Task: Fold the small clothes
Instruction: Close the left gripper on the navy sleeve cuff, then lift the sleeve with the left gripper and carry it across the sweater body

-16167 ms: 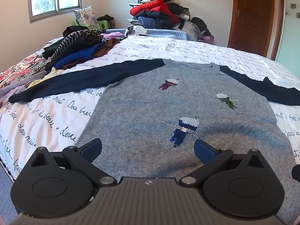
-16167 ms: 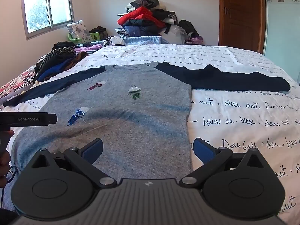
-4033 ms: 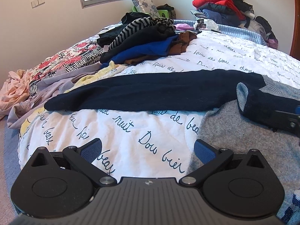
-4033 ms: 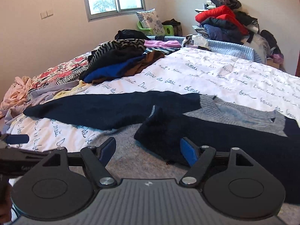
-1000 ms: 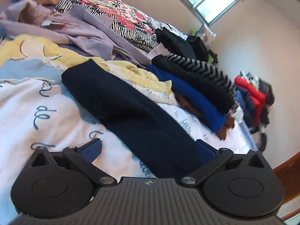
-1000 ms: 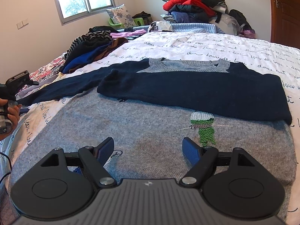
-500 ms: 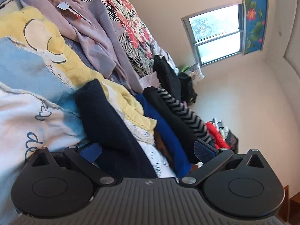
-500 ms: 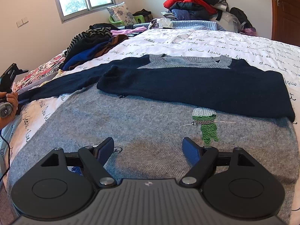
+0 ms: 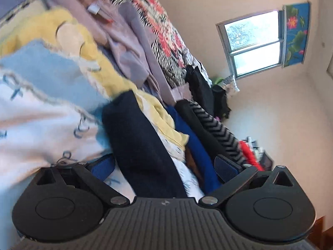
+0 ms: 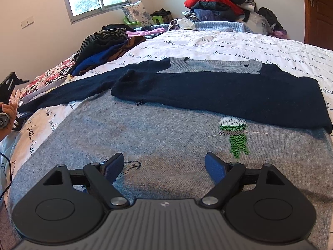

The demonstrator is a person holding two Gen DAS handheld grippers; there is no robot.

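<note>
Two tools agape: left tool astride navy sleeve, right tool empty above grey sweater.

The white bedspread carries dark cursive handwriting printed in rows across the upper middle and right of the right wrist view and down its left edge; "nuit" seems to recur, but most words are too slanted and small to read surely. In the left wrist view, the same script on the bedspread at centre left is blurred and unreadable.
</note>
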